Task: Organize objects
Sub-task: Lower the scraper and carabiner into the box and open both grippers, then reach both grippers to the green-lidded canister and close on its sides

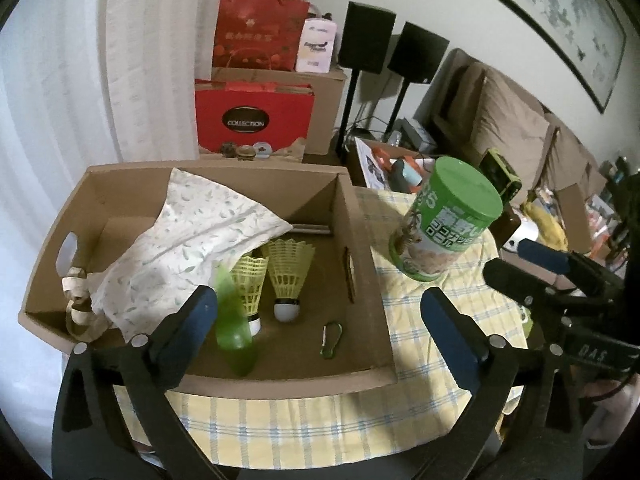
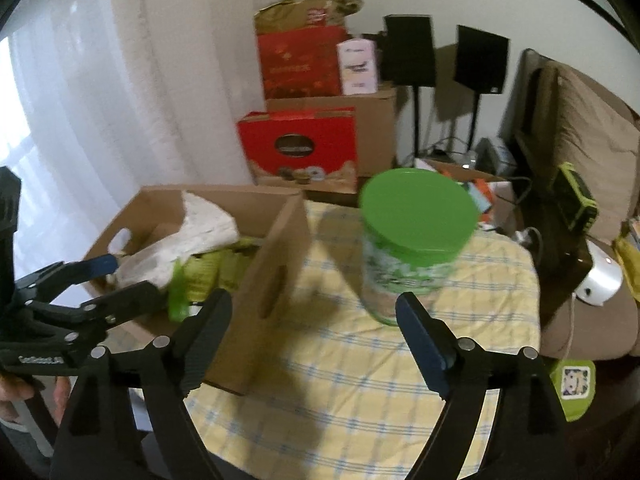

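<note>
Both claws are standing wide and empty, left gripper [image 1: 320, 320] hanging over the cardboard box [image 1: 360, 248], right gripper [image 2: 316, 332] facing the green-lidded can [image 2: 412, 240] upright on the checked tablecloth [image 2: 340, 380] beside the box, so centring the jaws around its body below the lid looks best.

Black plastic left gripper [image 1: 320, 320] and right gripper [image 2: 316, 336], dark blue pads [image 1: 450, 332] inside, silver rivets at each pivot, white lettering toward 9 o'clock.
</note>
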Available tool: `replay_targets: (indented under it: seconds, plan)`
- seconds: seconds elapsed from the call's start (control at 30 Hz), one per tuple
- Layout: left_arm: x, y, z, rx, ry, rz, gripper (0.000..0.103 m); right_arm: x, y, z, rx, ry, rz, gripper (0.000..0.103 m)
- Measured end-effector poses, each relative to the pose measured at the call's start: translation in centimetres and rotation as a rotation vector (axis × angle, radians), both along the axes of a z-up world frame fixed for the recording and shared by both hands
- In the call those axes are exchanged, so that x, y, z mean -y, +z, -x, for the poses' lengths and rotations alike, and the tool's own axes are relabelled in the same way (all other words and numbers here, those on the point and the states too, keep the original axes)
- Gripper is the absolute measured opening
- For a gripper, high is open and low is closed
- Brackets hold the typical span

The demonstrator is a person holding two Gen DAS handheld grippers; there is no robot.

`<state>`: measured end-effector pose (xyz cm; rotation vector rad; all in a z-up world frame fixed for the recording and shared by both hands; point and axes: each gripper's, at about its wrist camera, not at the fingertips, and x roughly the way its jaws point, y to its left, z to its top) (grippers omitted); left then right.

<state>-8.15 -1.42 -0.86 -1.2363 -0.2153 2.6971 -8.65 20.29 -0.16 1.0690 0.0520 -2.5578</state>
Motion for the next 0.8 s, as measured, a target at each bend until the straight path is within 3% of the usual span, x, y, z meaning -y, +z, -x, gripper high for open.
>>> replay_targets:
  seconds: [0.23,0.33,0.53,0.8]
  plan:
    - [-1.0,0.0,0.4,0.012,0.021,0.005,0.103,-2.5,-0.1,-0.1,-0.019,-0.071,-0.033,0.092]
    - [-1.6,0.0,0.5,0.012,0.021,0.031,0.103,-3.5,-0.3,-0.1,-0.016,-0.087,-0.030,0.103]
    - [-3.1,0.4,0.3,-0.026,0.003,0.081,0.103,-4.9,-0.1,0.0,-0.023,-0.111,-0.015,0.103]
    - [-4.9,0.7,1.5,-0.053,-0.019,0.080,0.103,-6.1,0.0,0.4,-0.026,-0.133,-0.015,0.103]
